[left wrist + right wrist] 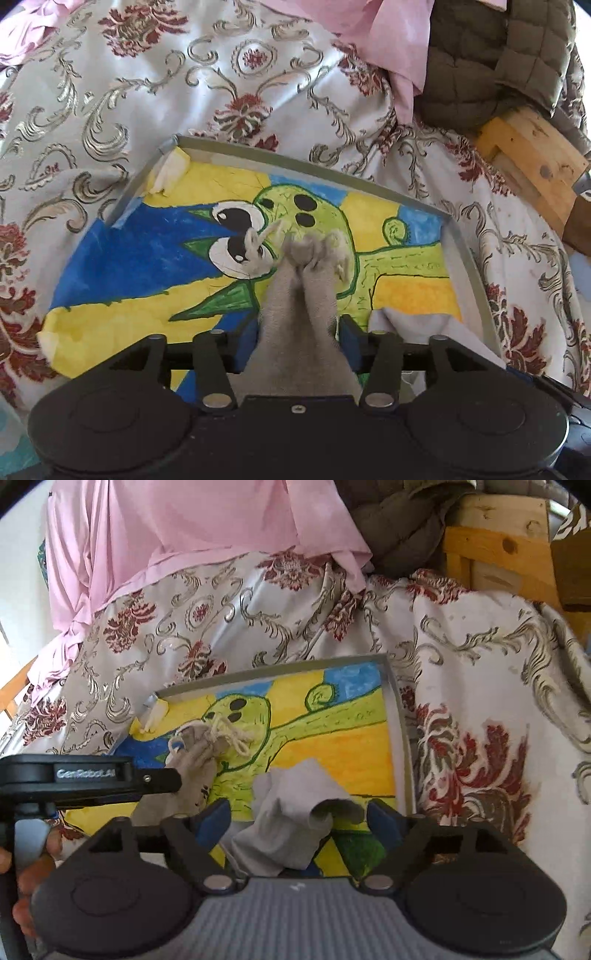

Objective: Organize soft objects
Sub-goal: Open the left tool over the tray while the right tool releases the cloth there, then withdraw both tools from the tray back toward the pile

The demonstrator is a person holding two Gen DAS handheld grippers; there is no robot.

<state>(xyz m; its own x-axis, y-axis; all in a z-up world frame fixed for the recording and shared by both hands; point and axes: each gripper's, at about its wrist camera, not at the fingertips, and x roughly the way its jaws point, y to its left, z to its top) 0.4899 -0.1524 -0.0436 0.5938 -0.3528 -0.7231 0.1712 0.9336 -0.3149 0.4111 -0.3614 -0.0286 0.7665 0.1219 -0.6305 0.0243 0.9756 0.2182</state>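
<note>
1. I see a large floral bedcover (110, 110) spread across the whole scene, pale with dark red flowers and grey scrolls
2. A pink cloth (177, 535) lies bunched at the far edge of the bedcover, and beside it to the right sits a quilted olive jacket (498, 55) against a wooden frame (532, 155)
3. On the bedcover rests a shallow grey-rimmed tray (258, 153), its floor covered by a bright painted picture (129, 251) in yellow, blue and green
4. A beige drawstring pouch (299, 295) lies inside the tray on the picture, its tied cord end pointing away from me
5. My left gripper (299, 332) sits with its blue pads on either side of the pouch; the jaws stand partly apart and I cannot tell whether the pads press on the fabric
6. A grey cloth (291, 812) lies crumpled at the near right part of the tray, just beside the pouch
7. My right gripper (299, 816) has its jaws wide apart, the grey cloth loose between them with clear gaps to both pads
8. A hand (26, 867) shows at the left edge of the right view, under the left gripper's body
</note>
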